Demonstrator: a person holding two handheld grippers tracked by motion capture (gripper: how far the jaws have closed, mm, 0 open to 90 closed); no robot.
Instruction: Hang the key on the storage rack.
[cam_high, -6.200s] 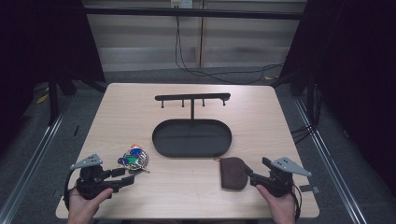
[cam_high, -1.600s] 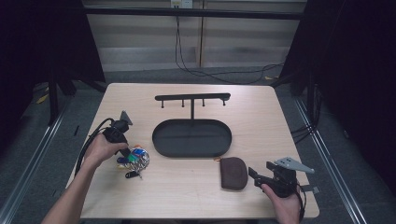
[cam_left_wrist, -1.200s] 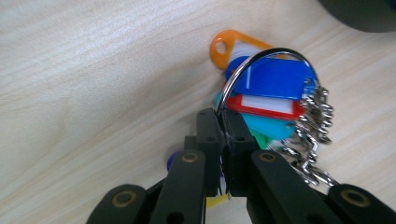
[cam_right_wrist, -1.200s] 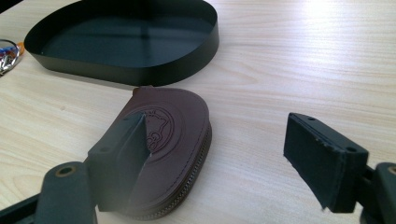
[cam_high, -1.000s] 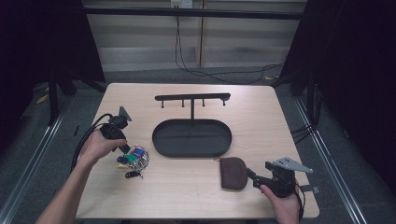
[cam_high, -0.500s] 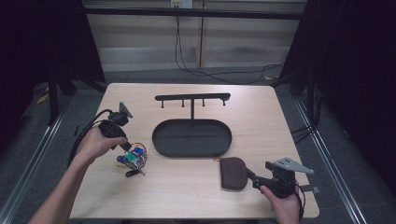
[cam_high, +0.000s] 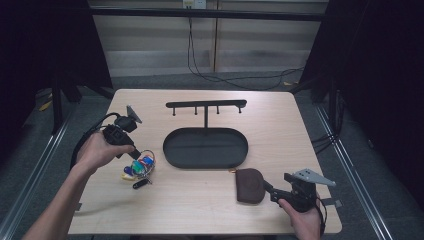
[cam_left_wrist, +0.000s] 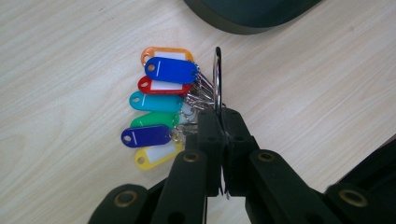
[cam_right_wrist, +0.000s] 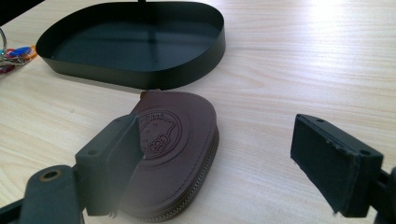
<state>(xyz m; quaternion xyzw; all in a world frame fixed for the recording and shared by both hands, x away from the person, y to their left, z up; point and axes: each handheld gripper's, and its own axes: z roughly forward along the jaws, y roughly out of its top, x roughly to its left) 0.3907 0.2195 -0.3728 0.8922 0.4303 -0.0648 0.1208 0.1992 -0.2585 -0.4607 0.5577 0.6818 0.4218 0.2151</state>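
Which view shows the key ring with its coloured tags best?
The left gripper view: the key ring and each tag are sharp, with the left tool shut on the ring. The high view shows a small cluster; the right gripper view catches only an edge.

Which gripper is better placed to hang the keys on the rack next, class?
Left, probably. The left gripper is shut on the key ring beside the tray; the right gripper is open by the brown pouch.
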